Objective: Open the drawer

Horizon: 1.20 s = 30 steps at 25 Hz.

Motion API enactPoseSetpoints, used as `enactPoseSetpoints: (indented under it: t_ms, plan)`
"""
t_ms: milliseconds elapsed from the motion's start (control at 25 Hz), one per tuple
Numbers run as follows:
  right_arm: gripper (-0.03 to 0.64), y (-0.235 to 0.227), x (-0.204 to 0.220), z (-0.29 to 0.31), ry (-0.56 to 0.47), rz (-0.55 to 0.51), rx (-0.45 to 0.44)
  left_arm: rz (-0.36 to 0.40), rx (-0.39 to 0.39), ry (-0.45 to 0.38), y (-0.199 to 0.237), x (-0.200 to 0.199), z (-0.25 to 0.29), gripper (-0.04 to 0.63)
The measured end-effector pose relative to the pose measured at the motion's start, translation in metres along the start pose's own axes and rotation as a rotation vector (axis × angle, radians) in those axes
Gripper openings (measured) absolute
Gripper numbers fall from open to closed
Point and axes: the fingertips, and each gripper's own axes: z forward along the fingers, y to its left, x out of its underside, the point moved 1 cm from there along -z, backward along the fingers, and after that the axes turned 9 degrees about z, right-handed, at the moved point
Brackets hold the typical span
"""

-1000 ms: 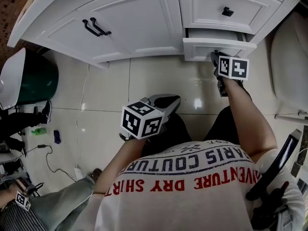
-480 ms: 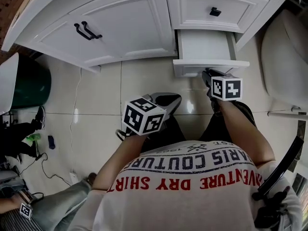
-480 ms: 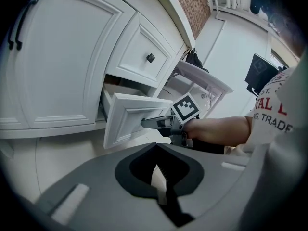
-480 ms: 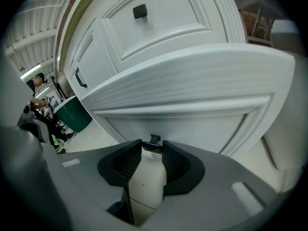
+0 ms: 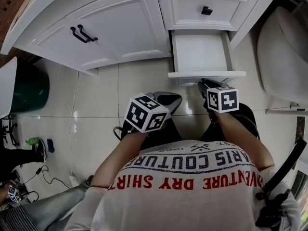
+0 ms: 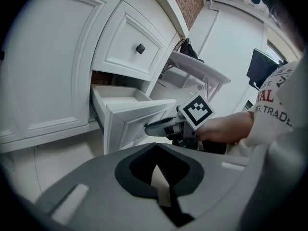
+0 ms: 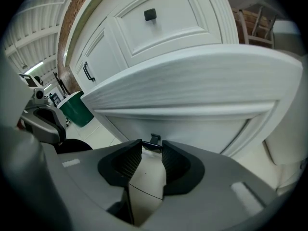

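The lower white drawer (image 5: 199, 51) stands pulled out of the cabinet, its inside bare. My right gripper (image 5: 204, 83) is at the drawer front (image 5: 207, 74), underneath its lip. In the right gripper view the small dark knob (image 7: 154, 140) sits between the ribbed pads (image 7: 131, 160), and the right gripper (image 7: 152, 150) is shut on it. From the left gripper view the same drawer (image 6: 130, 117) shows side-on with the right gripper (image 6: 155, 127) at its front. My left gripper (image 5: 169, 99) hangs over the floor near the person's lap, away from the drawer, its jaws (image 6: 156, 150) shut on nothing.
Above is a closed upper drawer with a black knob (image 5: 206, 10). Left of the drawers are two cabinet doors with black handles (image 5: 83, 33). A green bin (image 5: 29, 88) stands at the far left, and a white fixture (image 5: 281, 57) at the right. Cables lie on the tiled floor (image 5: 96, 95).
The lower drawer has slid much further out toward the person, with the right gripper on its knob. The left gripper shifted slightly.
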Motion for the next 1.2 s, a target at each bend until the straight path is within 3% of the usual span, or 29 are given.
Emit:
enactPoseSetpoints:
  t_ms: [440,560,760,960,1200]
  plan:
    - [0.146,0.001,0.005,0.0,0.032,-0.039,-0.005,-0.004,0.017,0.01,-0.001,0.001,0.006,-0.011]
    - [0.164,0.003,0.007,-0.001,0.093,-0.105,-0.052,-0.007,0.027,0.0,-0.002,0.0,0.009,-0.011]
    - [0.166,0.007,0.008,-0.022,0.167,-0.121,-0.147,-0.013,0.054,-0.021,-0.004,-0.008,0.013,-0.011]
    - [0.133,0.025,-0.007,-0.066,0.215,-0.015,-0.197,-0.069,0.106,0.03,-0.027,-0.034,-0.004,-0.011]
    - [0.121,0.105,-0.061,-0.174,0.219,0.003,-0.256,-0.082,0.127,0.035,-0.076,-0.116,-0.091,-0.011]
